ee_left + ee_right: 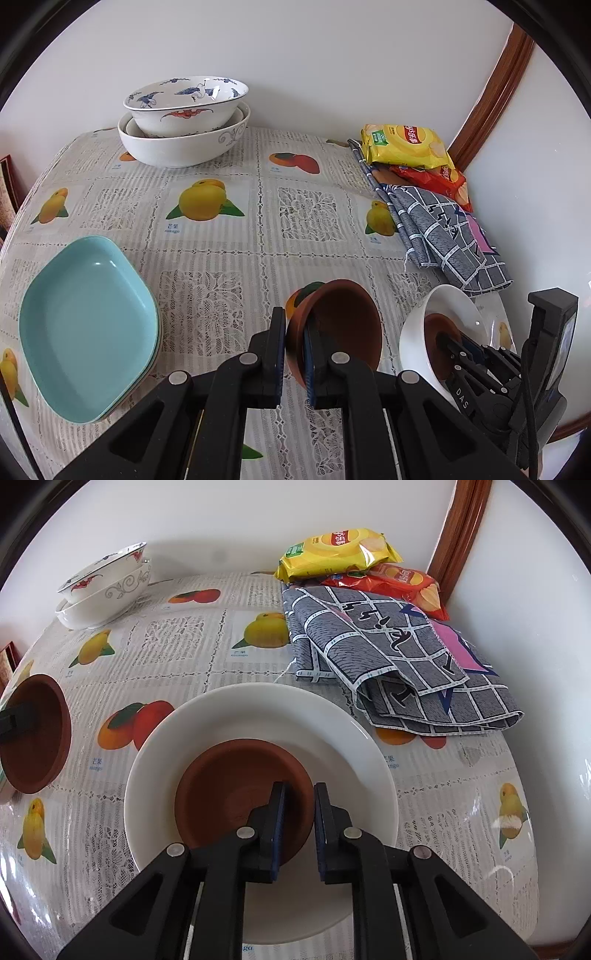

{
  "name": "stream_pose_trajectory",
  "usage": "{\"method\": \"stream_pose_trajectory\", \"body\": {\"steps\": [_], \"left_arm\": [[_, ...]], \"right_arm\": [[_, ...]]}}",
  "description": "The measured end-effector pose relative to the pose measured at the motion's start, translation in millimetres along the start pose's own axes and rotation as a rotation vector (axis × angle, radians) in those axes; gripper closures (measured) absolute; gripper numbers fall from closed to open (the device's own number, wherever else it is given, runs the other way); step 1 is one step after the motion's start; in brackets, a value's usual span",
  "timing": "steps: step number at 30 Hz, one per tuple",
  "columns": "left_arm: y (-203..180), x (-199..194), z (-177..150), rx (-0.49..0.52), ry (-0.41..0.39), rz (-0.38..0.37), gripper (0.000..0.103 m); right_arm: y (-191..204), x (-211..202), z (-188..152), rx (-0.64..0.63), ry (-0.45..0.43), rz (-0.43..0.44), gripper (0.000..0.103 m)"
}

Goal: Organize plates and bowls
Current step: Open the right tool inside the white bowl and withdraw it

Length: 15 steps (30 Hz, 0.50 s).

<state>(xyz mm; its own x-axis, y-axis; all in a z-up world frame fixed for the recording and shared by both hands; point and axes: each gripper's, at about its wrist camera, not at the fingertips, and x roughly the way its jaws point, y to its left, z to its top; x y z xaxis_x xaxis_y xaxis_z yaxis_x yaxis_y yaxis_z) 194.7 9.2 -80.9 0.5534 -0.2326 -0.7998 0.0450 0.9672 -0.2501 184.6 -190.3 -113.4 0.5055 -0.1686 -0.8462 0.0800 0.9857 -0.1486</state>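
**Two brown bowls in play, one gripped, one in the white dish**

Fruit-print tablecloth [229, 258] covers the table, white wall behind, wood trim at the right.

Left wrist view: left gripper [294, 354] is clamped on the rim of a small brown bowl [343, 325], one finger inside, one outside, bowl tipped on its side near the front edge of the table. Teal plates [88, 325] are stacked at the left edge. Patterned bowls [184, 118] sit nested at the back left corner. Snack bags [406, 144] and a folded grey cloth [443, 229] lie along the right edge. Right gripper [454, 350] shows at the front right, reaching into a white dish [417, 332].

Right wrist view: right gripper [300, 827] hovers over the near rim of a second brown bowl [236, 786] that sits upright inside the white dish [258, 709] near the front edge. Jaws stand apart with a clear gap; whether the left pad touches the bowl I cannot tell. Gripped brown bowl [37, 731] appears at the left edge.

Handling judgement: brown bowls look like stiff, matte clay or ceramic, light but breakable, not very slippery. Best hold is a rim pinch, wall between the pads. The glazed white dish looks slicker and may slide on the plastic-covered cloth if the bowl drags.
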Motion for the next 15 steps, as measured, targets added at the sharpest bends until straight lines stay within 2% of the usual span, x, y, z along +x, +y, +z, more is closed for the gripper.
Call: {"method": "stream_pose_trajectory", "body": {"steps": [9, 13, 15], "left_arm": [[0, -6, 1, 0.011, -0.013, -0.015, 0.094], [-1, -9, -1, 0.013, -0.016, -0.018, 0.094], [-2, -11, -3, 0.016, -0.017, -0.017, 0.094]], "right_arm": [[1, -10, 1, -0.002, -0.025, -0.006, 0.080], [3, -23, 1, 0.001, -0.060, -0.001, 0.071], [2, -30, 1, 0.010, -0.083, -0.004, 0.071]]}}
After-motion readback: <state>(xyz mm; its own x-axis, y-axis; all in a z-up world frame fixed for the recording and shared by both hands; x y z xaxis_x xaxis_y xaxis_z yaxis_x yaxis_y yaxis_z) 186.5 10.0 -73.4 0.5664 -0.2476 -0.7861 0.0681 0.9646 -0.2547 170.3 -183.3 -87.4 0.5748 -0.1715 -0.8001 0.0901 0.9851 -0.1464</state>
